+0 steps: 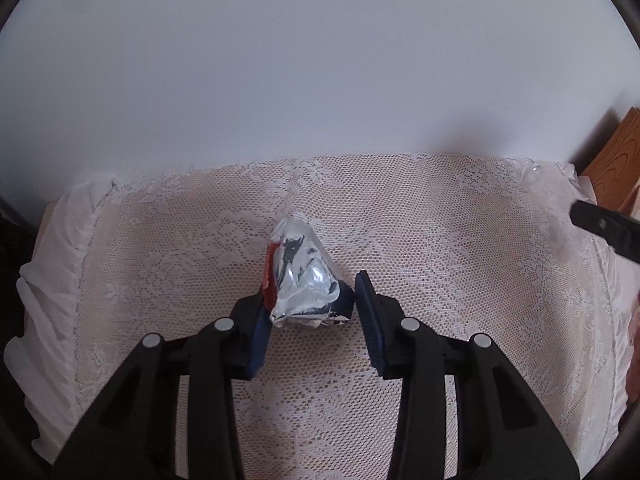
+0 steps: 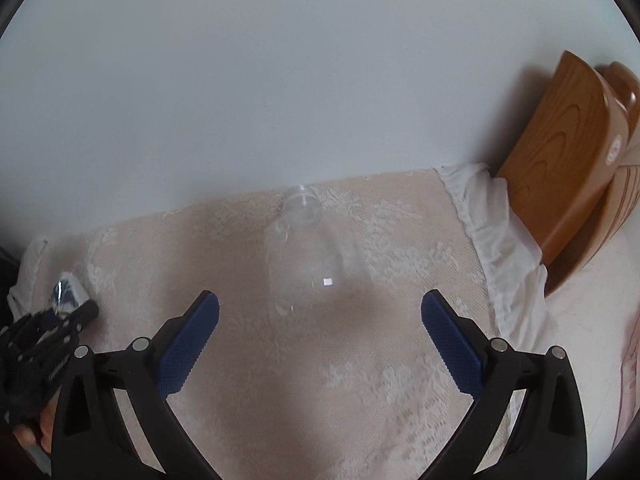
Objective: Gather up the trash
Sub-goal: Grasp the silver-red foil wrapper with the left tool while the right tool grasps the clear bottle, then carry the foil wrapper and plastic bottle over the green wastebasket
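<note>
A crumpled silver, red and blue foil wrapper (image 1: 302, 278) lies on the lace-covered table (image 1: 440, 264). My left gripper (image 1: 310, 300) straddles its near end, jaws partly closed, both blue pads touching or almost touching it. It also shows in the right wrist view (image 2: 66, 294), with the left gripper (image 2: 60, 320) at it. A clear plastic bottle (image 2: 306, 248) lies on the lace, neck pointing away. My right gripper (image 2: 320, 306) is wide open just short of the bottle's base, empty.
A white wall (image 2: 280, 80) stands behind the table. White cloth hangs at the table's left edge (image 1: 52, 280) and right edge (image 2: 500, 248). A brown wooden chair (image 2: 568, 160) stands at the right. The right gripper's tip (image 1: 608, 230) shows at the far right.
</note>
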{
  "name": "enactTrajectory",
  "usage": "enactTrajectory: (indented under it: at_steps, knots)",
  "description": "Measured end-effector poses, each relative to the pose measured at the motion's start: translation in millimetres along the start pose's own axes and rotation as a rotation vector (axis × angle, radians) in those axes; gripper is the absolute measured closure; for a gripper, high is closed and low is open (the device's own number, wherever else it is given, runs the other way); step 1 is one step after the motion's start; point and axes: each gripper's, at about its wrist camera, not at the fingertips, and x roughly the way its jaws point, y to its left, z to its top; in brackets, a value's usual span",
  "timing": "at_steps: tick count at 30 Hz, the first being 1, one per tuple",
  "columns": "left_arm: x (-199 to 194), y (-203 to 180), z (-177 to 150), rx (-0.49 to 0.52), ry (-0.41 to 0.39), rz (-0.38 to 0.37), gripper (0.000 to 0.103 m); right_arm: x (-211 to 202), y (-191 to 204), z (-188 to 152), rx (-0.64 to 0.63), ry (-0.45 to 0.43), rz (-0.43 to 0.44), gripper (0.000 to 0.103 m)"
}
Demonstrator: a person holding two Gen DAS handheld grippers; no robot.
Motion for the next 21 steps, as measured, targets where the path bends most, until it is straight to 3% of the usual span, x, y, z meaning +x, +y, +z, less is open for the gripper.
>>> enactTrajectory:
  at_steps: [4,7,8,10,11,15,21]
  knots:
    - [-3.8,-13.4,-0.9,0.033,-0.006,0.009,0.064,38.3,16.8,27.8,-0.075,0.110,-0.079,0.003]
    - [-3.9,-16.1,-2.6,0.039,-0.006,0.003,0.064,49.9,19.3,34.9,-0.084,0.144,-0.086,0.004]
    - [-4.3,-16.2,-2.8,0.038,-0.008,-0.001,0.064,50.7,18.8,35.5,-0.083,0.145,-0.088,0.008]
    - [-7.3,-17.3,-3.5,0.032,-0.013,-0.013,0.064,53.4,16.3,34.0,-0.067,0.164,-0.065,0.032]
    - [-9.6,-15.5,-3.5,0.030,-0.017,-0.017,0.064,54.1,15.2,33.2,-0.061,0.164,-0.056,0.036]
    - [-24.9,-7.2,-7.4,0.026,-0.041,-0.027,0.064,49.4,10.9,24.8,-0.045,0.146,-0.030,0.036]
    - [-58.7,-8.2,-20.6,0.042,-0.085,-0.013,0.065,3.6,-5.9,-10.1,0.025,0.082,0.061,0.036]
